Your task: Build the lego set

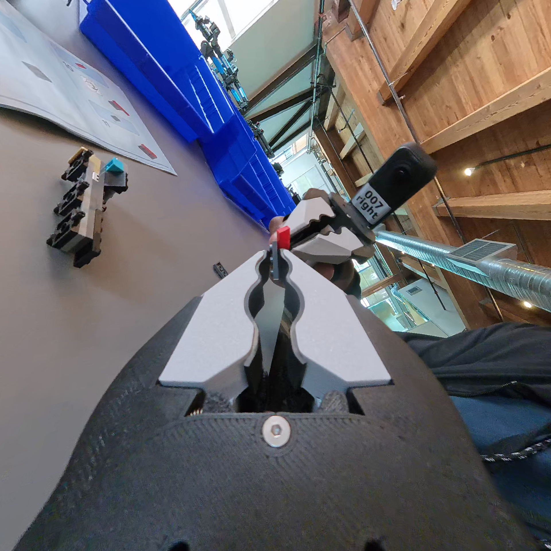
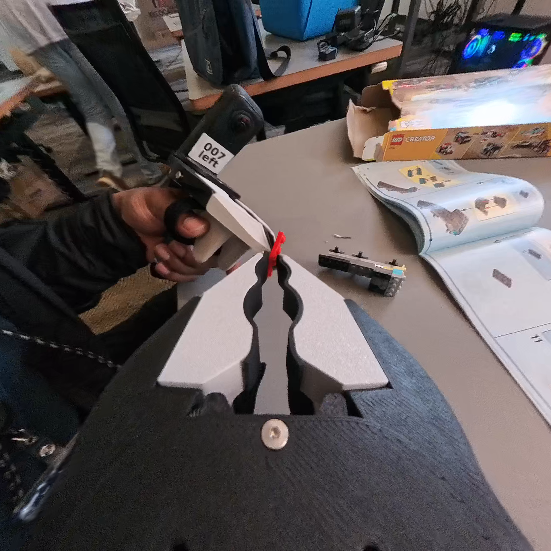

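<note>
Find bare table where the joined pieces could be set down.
Free: the table between the grippers and the partial build, and the near side below the build. Crowded: the right, under the open booklet and box.

Red plate meets grey plate, midair.
</note>
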Motion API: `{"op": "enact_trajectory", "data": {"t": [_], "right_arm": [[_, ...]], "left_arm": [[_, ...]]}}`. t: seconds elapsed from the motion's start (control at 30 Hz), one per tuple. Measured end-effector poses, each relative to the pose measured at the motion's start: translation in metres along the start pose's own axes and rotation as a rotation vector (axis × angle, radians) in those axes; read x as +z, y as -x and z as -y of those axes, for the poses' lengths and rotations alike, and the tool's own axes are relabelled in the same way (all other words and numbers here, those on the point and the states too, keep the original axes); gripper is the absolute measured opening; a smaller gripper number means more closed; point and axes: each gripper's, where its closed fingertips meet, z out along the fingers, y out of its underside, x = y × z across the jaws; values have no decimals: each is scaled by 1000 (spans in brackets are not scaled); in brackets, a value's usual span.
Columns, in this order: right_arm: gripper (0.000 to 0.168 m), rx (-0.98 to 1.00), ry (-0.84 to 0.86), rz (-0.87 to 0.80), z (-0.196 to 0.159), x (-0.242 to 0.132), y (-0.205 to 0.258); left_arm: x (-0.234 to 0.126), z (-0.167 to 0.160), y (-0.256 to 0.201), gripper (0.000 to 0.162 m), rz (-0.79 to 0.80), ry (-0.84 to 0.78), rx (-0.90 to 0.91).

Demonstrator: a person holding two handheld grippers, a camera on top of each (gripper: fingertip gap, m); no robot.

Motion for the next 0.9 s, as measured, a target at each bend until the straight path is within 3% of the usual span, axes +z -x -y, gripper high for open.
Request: {"op": "enact_trajectory", "data": {"t": [0.2,0.57,0.9], "right_arm": [[5,63,55,62,-5,-3,3],[5,-15,124,-9,-11,-2,-2],[4,-56,185,36,-17,-2,0]], "left_arm": [[1,-2,-2,4,3,15,32],[2,-5,2,4,38,33,56],[2,-9,5,4,50,57,41]]}}
